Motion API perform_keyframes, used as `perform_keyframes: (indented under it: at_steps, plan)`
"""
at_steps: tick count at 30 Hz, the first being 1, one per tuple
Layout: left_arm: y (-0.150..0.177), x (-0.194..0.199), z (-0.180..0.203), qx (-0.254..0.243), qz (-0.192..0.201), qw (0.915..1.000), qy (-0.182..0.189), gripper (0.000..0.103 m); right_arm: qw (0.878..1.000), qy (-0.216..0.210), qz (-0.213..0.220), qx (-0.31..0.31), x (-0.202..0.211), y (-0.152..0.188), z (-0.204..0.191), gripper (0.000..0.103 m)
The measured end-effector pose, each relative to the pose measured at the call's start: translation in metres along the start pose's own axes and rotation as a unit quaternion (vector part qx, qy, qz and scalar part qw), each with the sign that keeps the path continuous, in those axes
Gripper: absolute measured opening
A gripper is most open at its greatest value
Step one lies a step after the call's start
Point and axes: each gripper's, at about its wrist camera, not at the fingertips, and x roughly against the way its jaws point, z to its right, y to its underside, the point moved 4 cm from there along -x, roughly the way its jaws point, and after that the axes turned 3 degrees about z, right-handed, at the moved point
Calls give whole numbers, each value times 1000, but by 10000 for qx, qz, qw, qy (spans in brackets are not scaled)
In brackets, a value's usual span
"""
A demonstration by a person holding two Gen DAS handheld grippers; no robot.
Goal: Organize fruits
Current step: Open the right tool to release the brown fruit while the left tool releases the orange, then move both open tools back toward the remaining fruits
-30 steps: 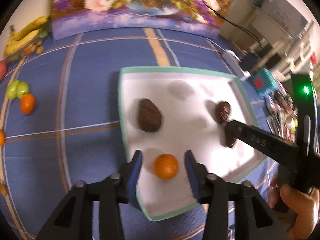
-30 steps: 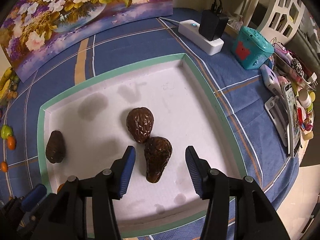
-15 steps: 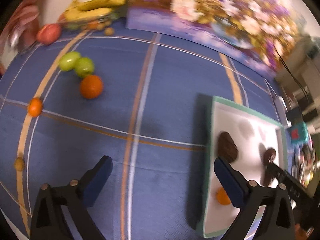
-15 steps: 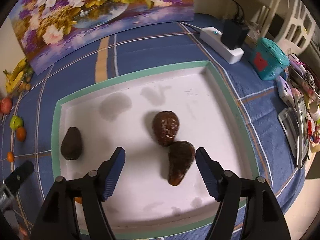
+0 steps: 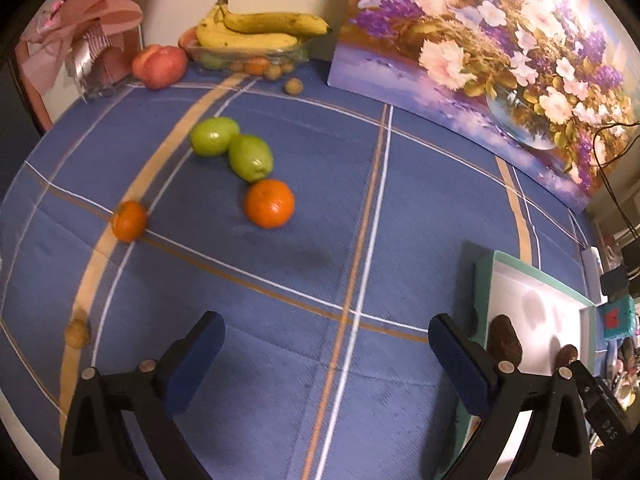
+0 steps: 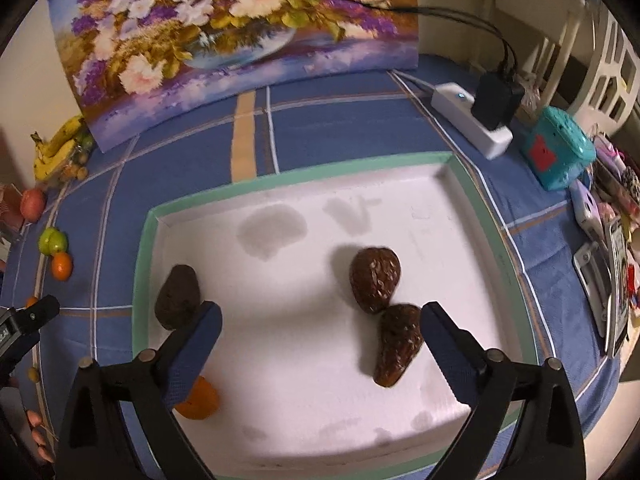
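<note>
The left claw (image 5: pixel 326 356) has let go of the small orange (image 6: pixel 198 398) it was straddling a second ago and swung away from the tray (image 5: pixel 482 280). Its jaws have just been opening and now stand wide with nothing between them, only blue checked cloth on the bench (image 5: pixel 360 200) below. The orange it left lies in the tray's near left corner, half hidden behind a finger of the right claw (image 6: pixel 320 326).

The right claw has just been opening too. Its jaws are spread and empty — the lower brown fruit (image 6: pixel 398 344), which sat between them before, now lies just inside the right finger, free on the white tray floor and touching the upper brown fruit (image 6: pixel 376 280). A third brown fruit (image 6: pixel 178 296) rests near the tray's left wall.

So four pieces look delivered, and the left hand seems to be heading for more. Out on the cloth wait a big orange (image 5: pixel 269 203), touching one of two green fruits (image 5: pixel 232 152), with a smaller orange (image 5: pixel 129 221) further left. Bananas (image 5: pixel 256 30) and a red fruit (image 5: pixel 159 66) sit at the back, beside a flower painting (image 5: pixel 500 64).

No brand or label can be read; the pale marks on the other claw's body in the left view are too blurred to make out.
</note>
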Motion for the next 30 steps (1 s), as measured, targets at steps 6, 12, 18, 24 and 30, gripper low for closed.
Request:
perform_keyframes:
  at_steps: [6, 12, 18, 24, 30]
  plan:
    - [-8, 11, -1, -98, 367, 9993, 30, 103, 9996, -196, 182, 70, 3, -2, -13, 99]
    - [-20, 24, -8, -90, 577, 9983, -91, 103, 9993, -287, 236, 95, 4, -3, -26, 99]
    - [-30, 41, -22, 67, 875, 9954, -375, 103, 9984, -477, 318, 15, 10, -5, -37, 99]
    - [-31, 50, -41, 143, 855, 9947, -559, 103, 9977, -599, 257, 179, 13, -5, -61, 99]
    - [-31, 63, -70, 371, 738, 9958, -383, 103, 9957, -797, 145, 455, 15, 1, -93, 99]
